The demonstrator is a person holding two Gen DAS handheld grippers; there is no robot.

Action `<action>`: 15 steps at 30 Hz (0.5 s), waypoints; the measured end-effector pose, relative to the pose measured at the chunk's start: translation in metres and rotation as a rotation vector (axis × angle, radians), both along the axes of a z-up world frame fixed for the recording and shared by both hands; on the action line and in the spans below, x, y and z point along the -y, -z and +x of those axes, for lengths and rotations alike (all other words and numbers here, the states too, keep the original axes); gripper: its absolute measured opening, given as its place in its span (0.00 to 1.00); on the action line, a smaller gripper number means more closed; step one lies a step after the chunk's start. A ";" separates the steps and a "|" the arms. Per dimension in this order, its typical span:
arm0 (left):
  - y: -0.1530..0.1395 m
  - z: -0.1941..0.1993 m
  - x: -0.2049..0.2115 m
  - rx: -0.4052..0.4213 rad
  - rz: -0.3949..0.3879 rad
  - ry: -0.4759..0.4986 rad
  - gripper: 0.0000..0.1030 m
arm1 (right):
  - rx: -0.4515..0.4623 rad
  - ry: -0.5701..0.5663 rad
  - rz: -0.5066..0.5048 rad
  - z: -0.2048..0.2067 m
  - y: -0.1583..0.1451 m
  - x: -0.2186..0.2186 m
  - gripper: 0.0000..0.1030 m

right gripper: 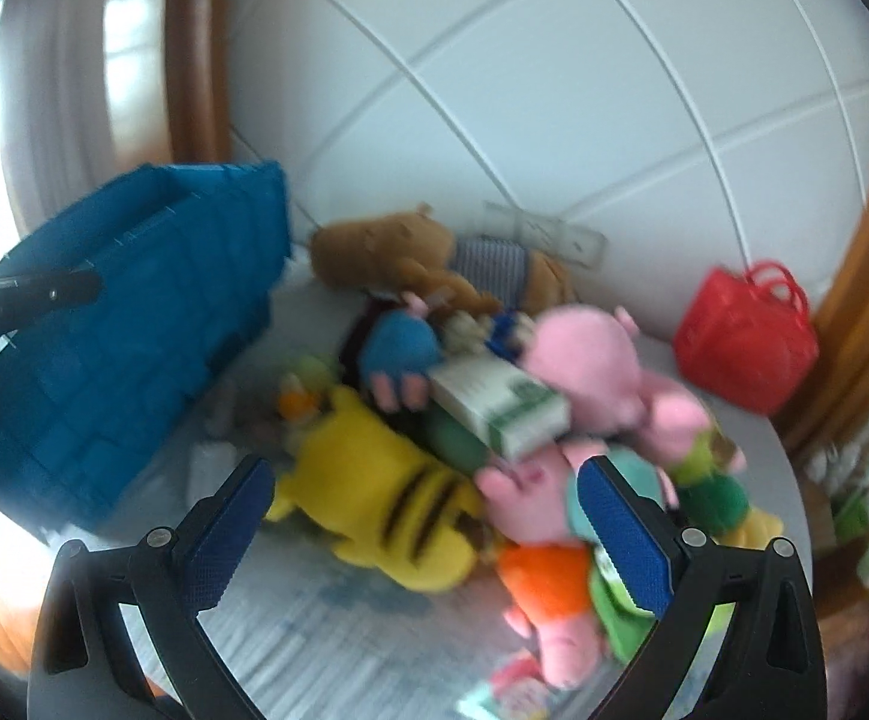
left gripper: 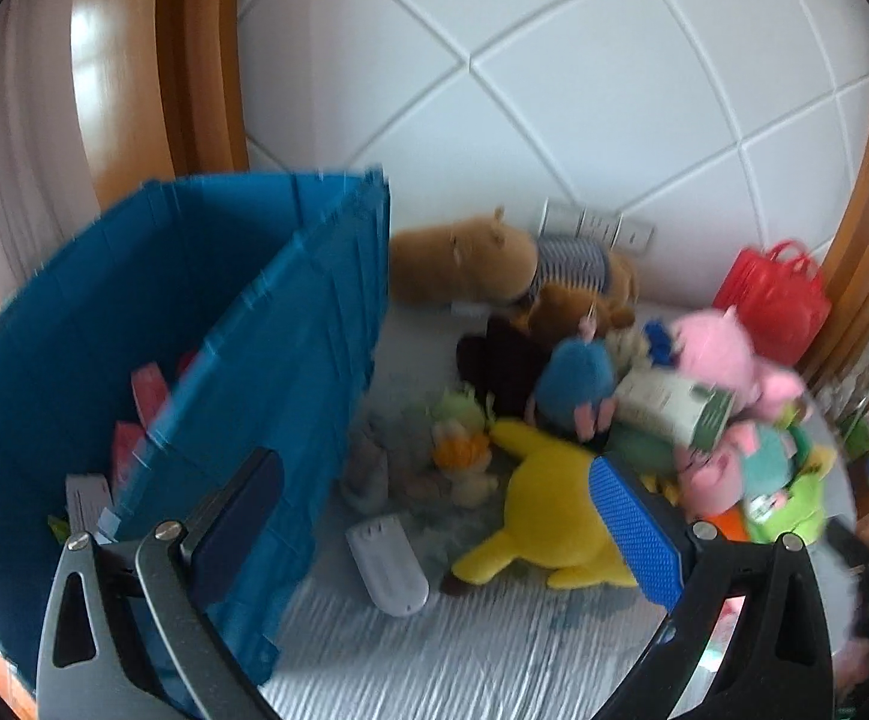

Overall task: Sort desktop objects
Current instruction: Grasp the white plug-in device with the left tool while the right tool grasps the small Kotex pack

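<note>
A heap of plush toys lies on the pale mat: a yellow plush (left gripper: 554,510) (right gripper: 374,492), a pink pig (left gripper: 722,354) (right gripper: 590,366), a blue plush (left gripper: 578,384) (right gripper: 401,354), a brown capybara (left gripper: 470,258) (right gripper: 386,246) and a white-green box (left gripper: 674,408) (right gripper: 500,408). A blue bin (left gripper: 194,348) (right gripper: 134,324) stands at the left and holds packets. My left gripper (left gripper: 434,516) is open and empty beside the bin, above a white remote (left gripper: 386,564). My right gripper (right gripper: 428,516) is open and empty over the yellow plush.
A red basket (left gripper: 770,294) (right gripper: 746,342) stands at the back right against the white padded wall. A wall socket strip (left gripper: 596,228) sits behind the capybara. Wooden frames border both sides. Cluttered shelves show at the far right.
</note>
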State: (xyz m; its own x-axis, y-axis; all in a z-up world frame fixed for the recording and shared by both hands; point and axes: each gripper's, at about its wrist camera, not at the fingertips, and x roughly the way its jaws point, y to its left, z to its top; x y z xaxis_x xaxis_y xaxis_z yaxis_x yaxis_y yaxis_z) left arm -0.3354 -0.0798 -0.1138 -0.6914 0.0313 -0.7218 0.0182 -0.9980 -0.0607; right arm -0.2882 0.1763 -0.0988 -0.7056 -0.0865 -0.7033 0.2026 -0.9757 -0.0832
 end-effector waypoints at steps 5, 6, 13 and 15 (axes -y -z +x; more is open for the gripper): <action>0.082 -0.007 -0.010 0.126 -0.027 -0.061 1.00 | 0.080 0.093 -0.003 0.020 0.041 -0.066 0.99; 0.097 -0.006 -0.010 0.151 -0.033 -0.076 1.00 | 0.099 0.111 -0.002 0.024 0.050 -0.077 0.99; 0.198 -0.015 0.003 0.288 -0.057 -0.181 1.00 | 0.251 0.150 0.011 0.048 0.111 -0.108 0.99; 0.217 -0.022 0.007 0.305 -0.058 -0.196 1.00 | 0.270 0.143 0.015 0.049 0.116 -0.104 0.99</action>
State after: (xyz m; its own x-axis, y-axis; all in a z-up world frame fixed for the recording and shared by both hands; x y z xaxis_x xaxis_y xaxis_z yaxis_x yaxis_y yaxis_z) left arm -0.3571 -0.0872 -0.3303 -0.4329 -0.1276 -0.8924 0.2178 -0.9754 0.0338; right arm -0.2390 0.2799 -0.2150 -0.4974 0.0119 -0.8675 0.0805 -0.9950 -0.0598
